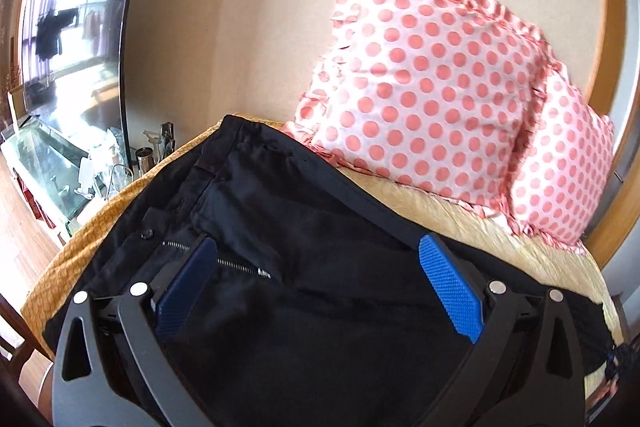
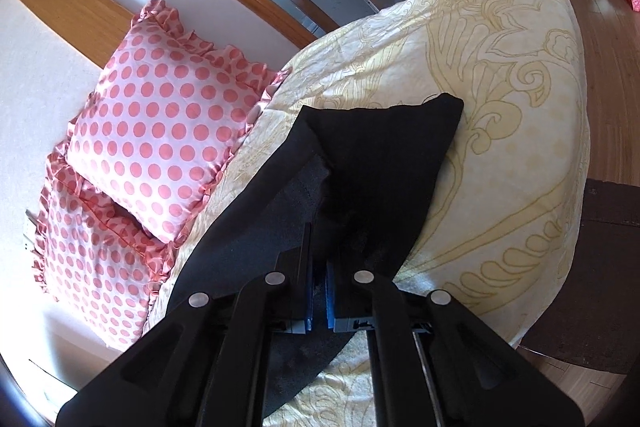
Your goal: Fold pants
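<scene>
Black pants point(image 1: 304, 211) lie spread on the bed, waistband, button and open zipper point(image 1: 218, 261) toward the left. My left gripper point(image 1: 318, 245) hovers over the waist area, open, its blue pads point(image 1: 450, 287) wide apart with nothing pinched between them. In the right wrist view a black pant leg point(image 2: 384, 163) stretches away over the quilt, its end folded into a point. My right gripper point(image 2: 319, 267) is shut on this black fabric, the blue pads nearly touching with cloth between them.
Two pink polka-dot pillows point(image 1: 424, 75) point(image 2: 160, 119) lean on the wall at the bed's head. A cream patterned quilt point(image 2: 500, 107) covers the bed point(image 1: 460, 215). A TV point(image 1: 76, 35) and cluttered glass stand point(image 1: 52, 163) sit left; wooden floor point(image 2: 608, 39) lies beyond the bed.
</scene>
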`<state>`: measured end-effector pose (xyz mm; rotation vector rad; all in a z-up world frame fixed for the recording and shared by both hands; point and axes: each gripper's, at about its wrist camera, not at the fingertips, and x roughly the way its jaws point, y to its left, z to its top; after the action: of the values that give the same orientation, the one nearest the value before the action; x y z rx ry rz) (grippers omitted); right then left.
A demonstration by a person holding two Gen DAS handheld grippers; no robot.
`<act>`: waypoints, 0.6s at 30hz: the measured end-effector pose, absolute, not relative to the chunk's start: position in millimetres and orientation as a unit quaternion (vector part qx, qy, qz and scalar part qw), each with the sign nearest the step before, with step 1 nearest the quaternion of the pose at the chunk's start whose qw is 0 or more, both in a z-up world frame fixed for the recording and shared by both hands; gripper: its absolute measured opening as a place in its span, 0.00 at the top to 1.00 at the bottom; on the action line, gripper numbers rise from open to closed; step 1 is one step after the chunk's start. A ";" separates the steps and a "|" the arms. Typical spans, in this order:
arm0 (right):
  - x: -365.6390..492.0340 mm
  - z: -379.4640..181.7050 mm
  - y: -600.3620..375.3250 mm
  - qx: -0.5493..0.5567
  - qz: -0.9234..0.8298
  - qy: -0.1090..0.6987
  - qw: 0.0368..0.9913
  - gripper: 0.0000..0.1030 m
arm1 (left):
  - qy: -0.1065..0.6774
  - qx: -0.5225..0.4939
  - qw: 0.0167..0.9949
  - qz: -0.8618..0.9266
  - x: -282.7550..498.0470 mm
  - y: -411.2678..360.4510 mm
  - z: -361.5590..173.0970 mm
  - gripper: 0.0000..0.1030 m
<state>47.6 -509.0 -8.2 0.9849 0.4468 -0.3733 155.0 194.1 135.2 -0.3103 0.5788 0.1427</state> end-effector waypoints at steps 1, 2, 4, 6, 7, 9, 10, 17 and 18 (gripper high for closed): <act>47.0 -8.4 -509.2 0.466 -0.176 0.212 0.841 0.96 | 0.300 -0.164 0.937 0.073 175.7 201.4 137.7 0.02; 46.9 -8.5 -509.3 0.464 -0.177 0.212 0.842 0.96 | 0.319 -0.173 0.929 0.075 197.0 207.1 139.1 0.02; 48.1 -7.7 -507.8 0.456 -0.180 0.214 0.845 0.96 | 0.344 -0.191 0.915 0.087 237.7 215.8 137.3 0.02; 48.5 -7.4 -506.5 0.448 -0.183 0.216 0.848 0.97 | 0.368 -0.196 0.903 0.104 276.3 220.9 133.3 0.02; 48.8 -7.3 -506.3 0.445 -0.184 0.217 0.849 0.97 | 0.382 -0.192 0.896 0.119 297.1 223.8 129.7 0.03; 50.0 -7.0 -506.4 0.439 -0.185 0.220 0.851 0.97 | 0.404 -0.191 0.882 0.149 330.5 229.3 121.3 0.03; 50.7 -6.7 -506.4 0.436 -0.186 0.223 0.852 0.97 | 0.417 -0.193 0.873 0.165 346.6 233.3 115.8 0.07; 57.2 -4.4 -503.7 0.404 -0.194 0.242 0.861 0.97 | 0.489 -0.268 0.800 0.220 407.6 265.7 67.3 0.16; 57.8 -4.2 -503.5 0.401 -0.195 0.244 0.861 0.97 | 0.489 -0.275 0.798 0.222 411.0 267.5 64.3 0.17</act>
<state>57.8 -503.5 -4.2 0.8417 0.5111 -0.4081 411.0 267.5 64.3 -0.5897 1.0486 0.4759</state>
